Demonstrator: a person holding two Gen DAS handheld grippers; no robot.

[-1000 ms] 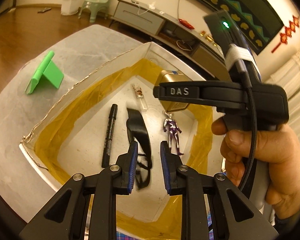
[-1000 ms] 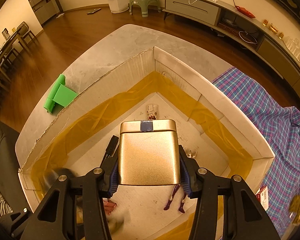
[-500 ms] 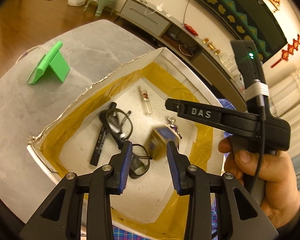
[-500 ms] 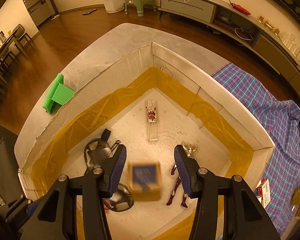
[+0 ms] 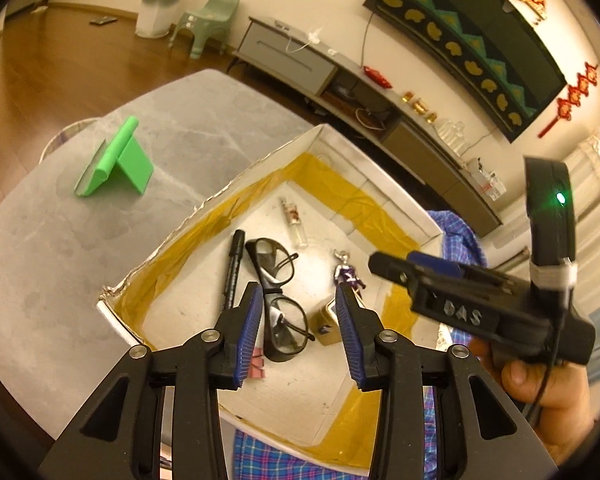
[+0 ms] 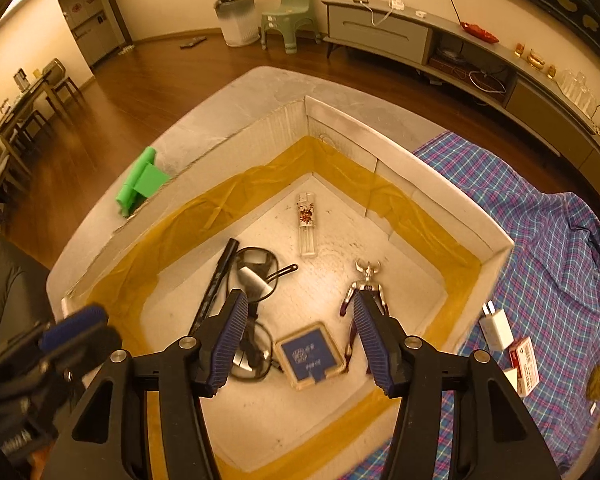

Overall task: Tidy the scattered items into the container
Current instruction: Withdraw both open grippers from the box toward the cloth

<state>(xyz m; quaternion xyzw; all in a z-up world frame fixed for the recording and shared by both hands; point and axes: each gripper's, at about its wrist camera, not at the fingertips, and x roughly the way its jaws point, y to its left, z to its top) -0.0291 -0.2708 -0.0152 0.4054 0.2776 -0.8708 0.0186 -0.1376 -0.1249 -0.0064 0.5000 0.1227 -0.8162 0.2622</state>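
A white box (image 6: 428, 168) lined with yellow tape stands on the table and also shows in the left wrist view (image 5: 384, 196). In it lie a gold tin with a blue label (image 6: 311, 354) (image 5: 326, 320), black glasses (image 6: 256, 280) (image 5: 276, 280), a black marker (image 6: 216, 280) (image 5: 233, 272), a lighter (image 6: 307, 224) (image 5: 294, 220) and a small purple figure (image 6: 364, 288) (image 5: 348, 272). My right gripper (image 6: 300, 340) is open and empty above the tin. My left gripper (image 5: 298, 332) is open and empty above the glasses.
A green stand (image 5: 114, 160) (image 6: 140, 180) sits on the grey table left of the box. A plaid cloth (image 6: 548, 248) lies right of the box, with a white charger (image 6: 496, 328) and a small red-white carton (image 6: 524, 364) on it.
My right gripper opened and let go of the gold tin, which dropped into the box and lies flat there. Both grippers rose away from the box; the left one opened wider.
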